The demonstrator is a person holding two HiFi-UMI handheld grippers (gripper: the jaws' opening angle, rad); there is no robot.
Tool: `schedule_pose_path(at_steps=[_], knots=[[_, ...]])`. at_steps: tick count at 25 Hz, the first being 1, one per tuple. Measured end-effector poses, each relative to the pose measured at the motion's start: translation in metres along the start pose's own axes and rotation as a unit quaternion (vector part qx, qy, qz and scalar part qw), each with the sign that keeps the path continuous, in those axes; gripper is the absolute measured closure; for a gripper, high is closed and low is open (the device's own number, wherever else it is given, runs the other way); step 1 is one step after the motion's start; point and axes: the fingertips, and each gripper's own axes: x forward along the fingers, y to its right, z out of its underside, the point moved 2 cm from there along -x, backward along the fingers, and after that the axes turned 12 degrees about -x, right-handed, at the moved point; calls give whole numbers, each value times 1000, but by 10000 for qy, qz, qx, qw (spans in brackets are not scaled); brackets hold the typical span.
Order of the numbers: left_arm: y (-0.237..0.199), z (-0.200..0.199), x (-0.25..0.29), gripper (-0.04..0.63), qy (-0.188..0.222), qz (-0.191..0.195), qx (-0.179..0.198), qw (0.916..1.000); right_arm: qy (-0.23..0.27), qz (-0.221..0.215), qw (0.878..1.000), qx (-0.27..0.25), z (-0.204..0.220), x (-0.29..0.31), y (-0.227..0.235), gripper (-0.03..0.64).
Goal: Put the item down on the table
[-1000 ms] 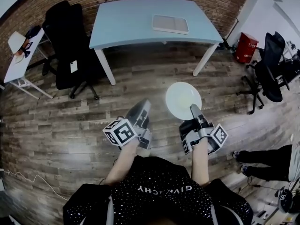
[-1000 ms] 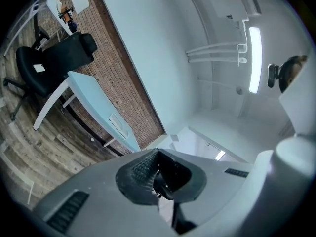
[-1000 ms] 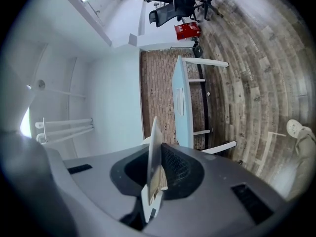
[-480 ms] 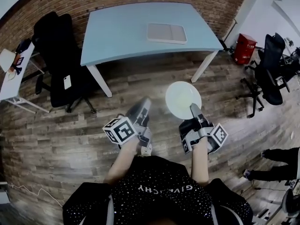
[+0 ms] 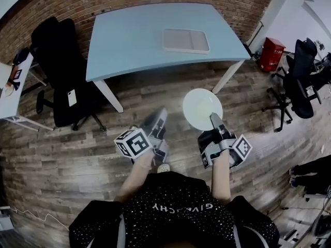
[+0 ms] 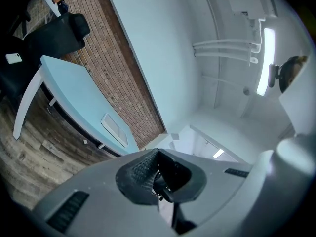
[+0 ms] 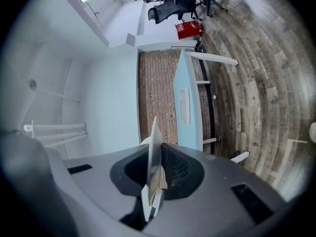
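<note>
A round white plate (image 5: 202, 109) hangs over the wooden floor, its near rim pinched in my right gripper (image 5: 213, 120). In the right gripper view the plate (image 7: 154, 152) shows edge-on between the jaws of that gripper (image 7: 157, 177). My left gripper (image 5: 160, 115) is level with it on the left, shut with nothing in it; the left gripper view shows its jaws (image 6: 155, 174) pressed together. The light blue table (image 5: 139, 35) stands ahead, beyond both grippers. It also shows in both gripper views (image 6: 74, 90) (image 7: 191, 117).
A flat white tray (image 5: 186, 40) lies on the table's right part. A black office chair (image 5: 57, 50) stands left of the table, beside a small white side table (image 5: 10, 94). A red bin (image 5: 270, 53), another black chair (image 5: 304, 74) and a person's legs (image 5: 310, 167) are at the right.
The table and tray have drawn nearer and lower in the head view, and the chair has slid left. Both grippers keep their places; the plate stays held.
</note>
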Motion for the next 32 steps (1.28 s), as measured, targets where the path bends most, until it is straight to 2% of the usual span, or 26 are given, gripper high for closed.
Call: schedule_pose_path(at_steps=[8, 16, 26, 32], knots=[[-19, 3, 8, 584, -42, -49, -251, 9997, 5, 155, 9999, 35, -2, 4, 11, 583], [-30, 7, 11, 584, 89, -136, -244, 9996, -172, 75, 9998, 17, -9, 18, 21, 583], [-56, -48, 76, 584, 268, -340, -175, 9989, -432, 22, 9989, 168, -38, 113, 27, 583], [-76, -80, 141, 584, 391, -379, -157, 9984, -522, 20, 9985, 133, -82, 181, 36, 583]])
